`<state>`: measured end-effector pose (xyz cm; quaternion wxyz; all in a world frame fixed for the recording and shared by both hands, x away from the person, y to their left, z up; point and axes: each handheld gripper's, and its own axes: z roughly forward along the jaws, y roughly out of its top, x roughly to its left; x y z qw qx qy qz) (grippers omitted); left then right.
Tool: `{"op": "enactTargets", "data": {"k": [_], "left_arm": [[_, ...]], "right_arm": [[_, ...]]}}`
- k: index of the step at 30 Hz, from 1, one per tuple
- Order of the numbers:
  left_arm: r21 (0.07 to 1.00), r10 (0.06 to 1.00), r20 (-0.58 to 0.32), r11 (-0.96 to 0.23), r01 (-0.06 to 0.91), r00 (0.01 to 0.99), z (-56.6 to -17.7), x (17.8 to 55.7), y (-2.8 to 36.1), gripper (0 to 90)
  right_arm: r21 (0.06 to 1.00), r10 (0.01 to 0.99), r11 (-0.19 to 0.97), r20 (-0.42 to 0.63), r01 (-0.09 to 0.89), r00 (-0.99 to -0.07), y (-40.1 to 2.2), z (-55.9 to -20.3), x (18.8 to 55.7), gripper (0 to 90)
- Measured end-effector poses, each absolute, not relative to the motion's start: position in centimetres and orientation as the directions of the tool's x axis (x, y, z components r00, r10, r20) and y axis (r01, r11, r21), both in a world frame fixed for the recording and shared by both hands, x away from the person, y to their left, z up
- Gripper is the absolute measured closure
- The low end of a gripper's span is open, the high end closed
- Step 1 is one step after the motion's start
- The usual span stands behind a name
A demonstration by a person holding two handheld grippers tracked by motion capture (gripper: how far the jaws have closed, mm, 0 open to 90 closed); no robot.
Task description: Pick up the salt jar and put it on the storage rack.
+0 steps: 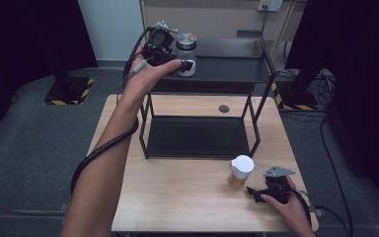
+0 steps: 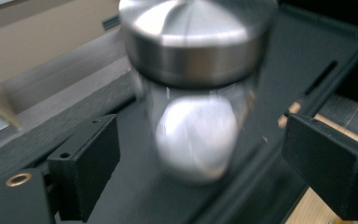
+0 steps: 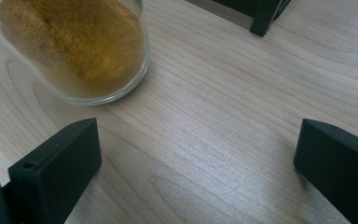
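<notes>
A glass jar with a steel lid stands on the top level of a black metal rack. My left gripper is at the jar's left side. In the left gripper view, the jar, blurred and with something white inside, sits between my left gripper's jaws, which stand wide and clear of the glass. A second jar, white-lidded with brown powder, stands on the wooden table. My right gripper rests open just right of it. In the right gripper view, the powder jar is up and left of my right gripper's empty jaws.
The rack's lower shelf sits on the table under the top level, framed by thin black legs. A small dark disc lies on the table behind the rack. Grey carpet surrounds the table, with cables at the right.
</notes>
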<state>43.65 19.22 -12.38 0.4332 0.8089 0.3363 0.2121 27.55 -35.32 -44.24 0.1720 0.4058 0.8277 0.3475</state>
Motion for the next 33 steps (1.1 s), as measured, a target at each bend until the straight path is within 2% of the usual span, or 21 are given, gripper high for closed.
{"op": "enactTargets", "data": {"k": [6, 12, 16, 21, 25, 33], "left_arm": [[0.846, 0.683, 0.077, -0.430, 0.315, 0.726, -12.3, 41.3, 20.2, 10.4], [0.840, 0.536, 0.104, -0.498, 0.214, 0.838, -12.8, 41.0, 20.4, 9.6], [0.862, 0.453, 0.080, -0.479, 0.167, 0.888, -14.2, 41.7, 20.8, 8.9], [0.861, 0.361, 0.102, -0.498, 0.099, 0.927, -15.9, 42.5, 20.7, 6.6], [0.861, 0.333, 0.119, -0.503, 0.070, 0.935, -17.2, 42.5, 20.5, 3.6], [0.858, 0.310, 0.123, -0.510, 0.055, 0.943, -20.2, 41.8, 20.5, 3.7]], "right_arm": [[0.715, 0.792, 0.428, -0.002, 0.553, -0.610, -35.3, -44.2, 27.5, 1.4], [0.715, 0.792, 0.428, -0.003, 0.552, -0.611, -35.3, -44.2, 27.5, 1.5], [0.715, 0.792, 0.428, -0.002, 0.553, -0.610, -35.3, -44.2, 27.5, 1.5], [0.715, 0.792, 0.428, -0.002, 0.553, -0.611, -35.3, -44.2, 27.5, 1.5], [0.715, 0.791, 0.429, -0.002, 0.552, -0.612, -35.3, -44.2, 27.6, 1.5], [0.716, 0.790, 0.429, -0.003, 0.551, -0.613, -35.3, -44.3, 27.5, 1.5]]}}
